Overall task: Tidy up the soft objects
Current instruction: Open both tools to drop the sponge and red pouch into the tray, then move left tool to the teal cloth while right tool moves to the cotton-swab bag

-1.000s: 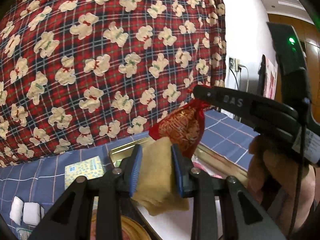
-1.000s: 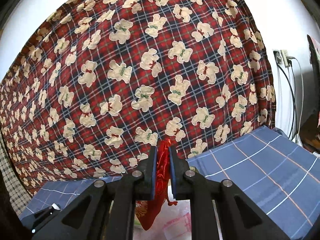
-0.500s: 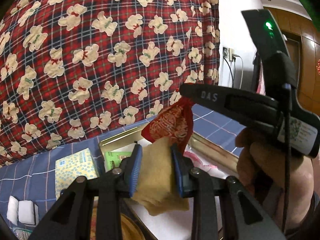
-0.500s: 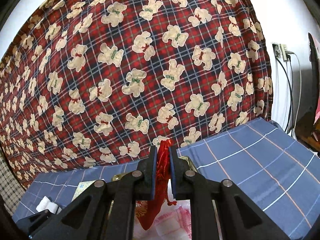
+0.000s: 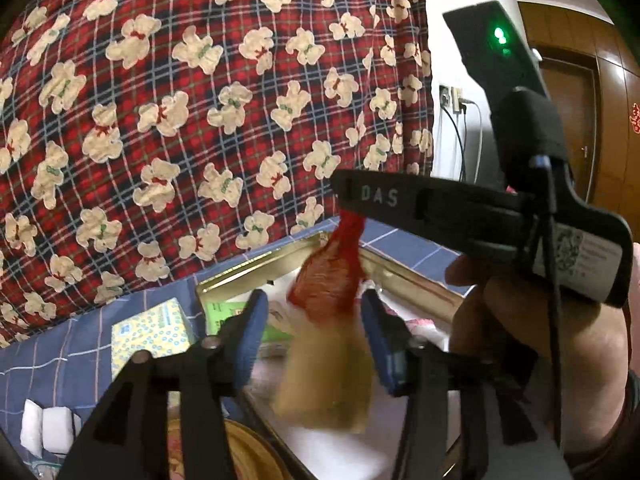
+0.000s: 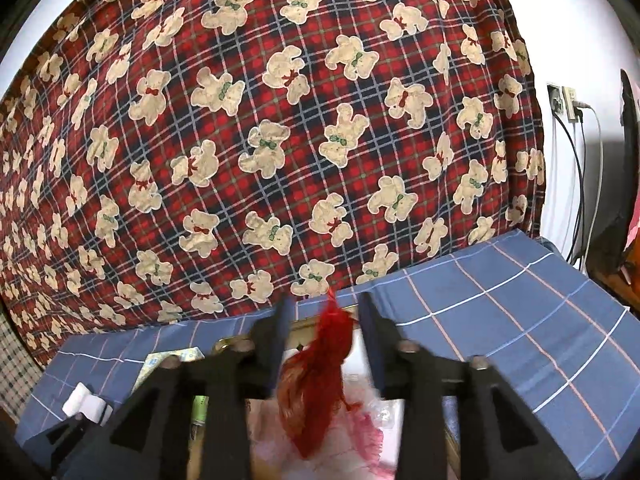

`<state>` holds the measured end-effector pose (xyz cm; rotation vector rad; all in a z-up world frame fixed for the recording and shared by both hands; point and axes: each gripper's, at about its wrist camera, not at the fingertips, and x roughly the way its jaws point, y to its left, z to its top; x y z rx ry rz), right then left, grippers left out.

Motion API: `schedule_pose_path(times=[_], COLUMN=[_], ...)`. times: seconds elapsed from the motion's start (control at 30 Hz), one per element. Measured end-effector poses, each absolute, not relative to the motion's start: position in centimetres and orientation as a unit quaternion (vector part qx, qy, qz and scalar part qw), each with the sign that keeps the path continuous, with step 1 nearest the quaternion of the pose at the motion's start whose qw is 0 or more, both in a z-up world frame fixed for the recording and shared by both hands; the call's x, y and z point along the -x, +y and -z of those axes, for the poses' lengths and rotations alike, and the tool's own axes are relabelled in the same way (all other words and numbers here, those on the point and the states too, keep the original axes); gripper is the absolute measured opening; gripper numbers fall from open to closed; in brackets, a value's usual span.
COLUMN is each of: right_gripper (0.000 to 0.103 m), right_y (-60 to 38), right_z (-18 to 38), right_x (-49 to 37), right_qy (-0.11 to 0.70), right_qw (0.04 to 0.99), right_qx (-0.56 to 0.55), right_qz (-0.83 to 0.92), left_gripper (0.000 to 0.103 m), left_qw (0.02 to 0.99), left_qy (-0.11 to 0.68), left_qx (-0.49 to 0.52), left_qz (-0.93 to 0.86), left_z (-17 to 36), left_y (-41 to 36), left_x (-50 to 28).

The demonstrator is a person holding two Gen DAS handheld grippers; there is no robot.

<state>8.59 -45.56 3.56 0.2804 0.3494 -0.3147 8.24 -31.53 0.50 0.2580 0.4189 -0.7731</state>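
Release step: both the left gripper [image 5: 314,334] and right gripper [image 6: 326,336] are opening, fingers clear of the blurred pouches [image 5: 328,360] between them. Next: withdraw above the box [image 5: 404,270].

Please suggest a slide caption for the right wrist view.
Right gripper jaws opening around a blurred red pouch above the gold-rimmed box.

Evenly lit indoors, soft and shadowless. Bent hard by fisheye, blackened at corners. Smeared by motion across the red pouch [image 6: 316,384] and tan pouch [image 5: 328,376]; crisp on the bear-print cloth [image 6: 280,140] behind.
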Motion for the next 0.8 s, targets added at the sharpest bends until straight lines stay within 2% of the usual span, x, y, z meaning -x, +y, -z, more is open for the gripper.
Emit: schedule_pose_path(times=[0.1,0.17,0.47,0.8], right_gripper=[0.062,0.064,0.064,0.064], right_y=[-45.7,-45.9,-45.4,-42.2], right_z=[-4.0,-4.2,-4.7,-5.0], right_x=[-7.9,-7.5,-7.0,-6.8], right_qy=[0.152,0.139,0.118,0.095], right_qw=[0.964,0.964,0.967,0.981], right_qx=[-0.141,-0.148,-0.151,-0.122], right_qz=[0.166,0.171,0.166,0.113], left_gripper=[0.063,0.066,0.070,0.077], left_qw=[0.902,0.907,0.930,0.957], left_qy=[0.195,0.189,0.169,0.133], left_qx=[-0.112,-0.100,-0.051,-0.051], left_qz=[0.367,0.362,0.322,0.253], left_z=[-1.0,-1.5,-2.6,-2.8], left_y=[-30.7,-30.0,-26.3,-22.3], left_x=[-8.3,-8.5,-9.4,-9.3])
